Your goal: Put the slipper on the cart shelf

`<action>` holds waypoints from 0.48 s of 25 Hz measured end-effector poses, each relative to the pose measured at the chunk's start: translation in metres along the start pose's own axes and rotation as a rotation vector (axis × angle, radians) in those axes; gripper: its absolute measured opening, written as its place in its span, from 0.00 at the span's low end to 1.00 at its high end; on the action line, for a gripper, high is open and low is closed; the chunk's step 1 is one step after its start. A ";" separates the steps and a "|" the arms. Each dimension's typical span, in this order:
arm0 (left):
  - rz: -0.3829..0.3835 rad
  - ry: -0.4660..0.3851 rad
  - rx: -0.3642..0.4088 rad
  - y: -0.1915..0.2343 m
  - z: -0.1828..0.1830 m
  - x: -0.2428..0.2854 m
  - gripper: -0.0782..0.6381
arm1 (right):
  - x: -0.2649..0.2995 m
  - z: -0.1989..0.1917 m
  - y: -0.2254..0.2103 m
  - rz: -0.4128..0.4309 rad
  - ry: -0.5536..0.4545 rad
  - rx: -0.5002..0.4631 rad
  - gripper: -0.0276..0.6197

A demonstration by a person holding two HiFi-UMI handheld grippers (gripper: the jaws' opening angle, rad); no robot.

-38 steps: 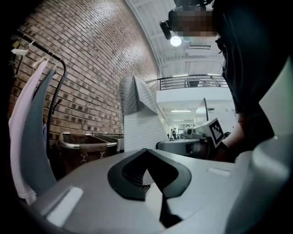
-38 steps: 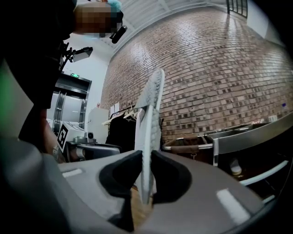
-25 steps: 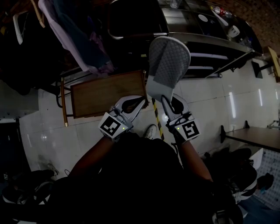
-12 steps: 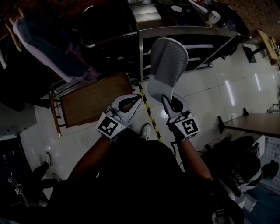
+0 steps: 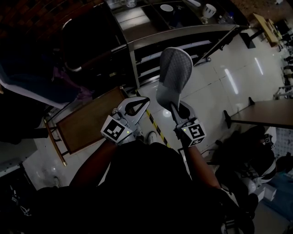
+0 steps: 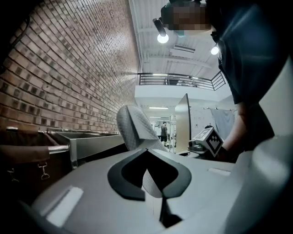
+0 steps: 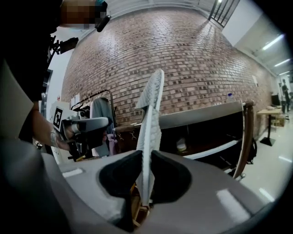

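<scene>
A grey slipper (image 5: 175,73) stands on end, its heel pinched between the jaws of my right gripper (image 5: 174,108), which is shut on it. In the right gripper view the slipper (image 7: 151,114) rises edge-on between the dark pads (image 7: 120,178) of that gripper (image 7: 145,160). My left gripper (image 5: 144,100) is beside it on the left, shut and holding nothing; in its own view the tips of the gripper (image 6: 146,150) meet, with the slipper (image 6: 132,128) behind them. The steel cart (image 5: 183,33) with dark shelves (image 5: 158,58) stands just beyond the slipper's toe.
A wooden table (image 5: 89,121) stands at the left on the pale tiled floor, next to a yellow-black tape line (image 5: 155,125). Clothes (image 5: 27,84) hang further left. A dark table (image 5: 265,114) is at the right. A bowl (image 5: 167,7) and a cup (image 5: 209,9) sit on the cart top.
Both grippers and the slipper have moved closer to the cart, which now fills the top middle of the head view. The wooden table and clothes have slid leftward in the view.
</scene>
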State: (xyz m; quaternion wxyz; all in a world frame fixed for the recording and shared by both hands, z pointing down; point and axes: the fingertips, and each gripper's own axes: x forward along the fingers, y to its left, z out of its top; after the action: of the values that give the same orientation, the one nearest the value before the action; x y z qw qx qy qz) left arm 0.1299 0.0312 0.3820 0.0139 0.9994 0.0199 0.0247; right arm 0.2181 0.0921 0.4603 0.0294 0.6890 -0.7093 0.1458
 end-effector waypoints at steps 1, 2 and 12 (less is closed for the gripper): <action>-0.012 -0.007 -0.001 0.006 0.000 0.003 0.11 | 0.005 -0.007 -0.003 -0.003 0.016 0.026 0.14; -0.020 -0.013 -0.004 0.013 0.000 0.006 0.11 | 0.012 -0.013 -0.006 0.000 0.033 0.059 0.14; -0.044 0.017 -0.020 0.043 -0.032 0.030 0.11 | 0.061 -0.079 -0.040 0.069 0.207 0.365 0.14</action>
State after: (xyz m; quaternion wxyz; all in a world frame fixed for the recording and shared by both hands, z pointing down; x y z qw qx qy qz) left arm 0.1598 -0.0094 0.4165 0.0243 0.9983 0.0416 0.0330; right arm 0.2419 0.0519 0.5578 -0.0284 0.6395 -0.6876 0.3427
